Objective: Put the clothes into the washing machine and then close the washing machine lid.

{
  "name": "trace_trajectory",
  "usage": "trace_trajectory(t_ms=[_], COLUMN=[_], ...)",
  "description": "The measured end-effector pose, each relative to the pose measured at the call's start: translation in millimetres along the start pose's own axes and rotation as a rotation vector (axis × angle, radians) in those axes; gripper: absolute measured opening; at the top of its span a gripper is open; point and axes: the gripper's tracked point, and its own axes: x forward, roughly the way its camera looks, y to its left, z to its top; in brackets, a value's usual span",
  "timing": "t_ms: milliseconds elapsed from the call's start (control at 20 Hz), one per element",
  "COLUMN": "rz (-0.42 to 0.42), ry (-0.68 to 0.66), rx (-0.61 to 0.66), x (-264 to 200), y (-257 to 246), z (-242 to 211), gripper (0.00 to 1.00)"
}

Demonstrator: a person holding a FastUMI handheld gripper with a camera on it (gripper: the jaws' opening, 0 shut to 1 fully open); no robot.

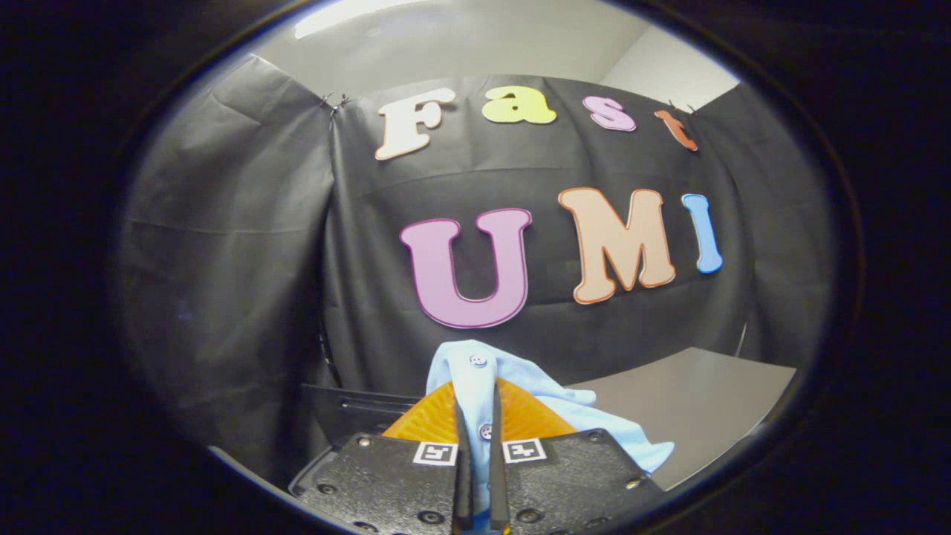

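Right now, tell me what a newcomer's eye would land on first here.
First the light blue buttoned shirt, pinched between the two fingers of the gripper and lifted up in front of the black cloth wall. The rest of it trails down to the right of the fingers, over the grey tabletop. A dark tray-like edge sits to the left, behind the fingers.

Tool [479, 438]: textured black body, visible screws, two square coded markers.

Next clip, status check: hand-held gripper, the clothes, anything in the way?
Hand-held gripper shut on light blue shirt, button strip pinched between the fingers. Shirt lifted, draping right over grey tabletop. Nothing blocking ahead.
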Motion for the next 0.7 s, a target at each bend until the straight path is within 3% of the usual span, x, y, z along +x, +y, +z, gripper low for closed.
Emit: trace_trajectory(t_ms=[300,700], rz=[0.123,0.182], ry=[0.023,0.157], rx=[-0.003,-0.046], x=[-11,-3], y=[71,132], z=[9,-62], gripper=[0.08,0.09])
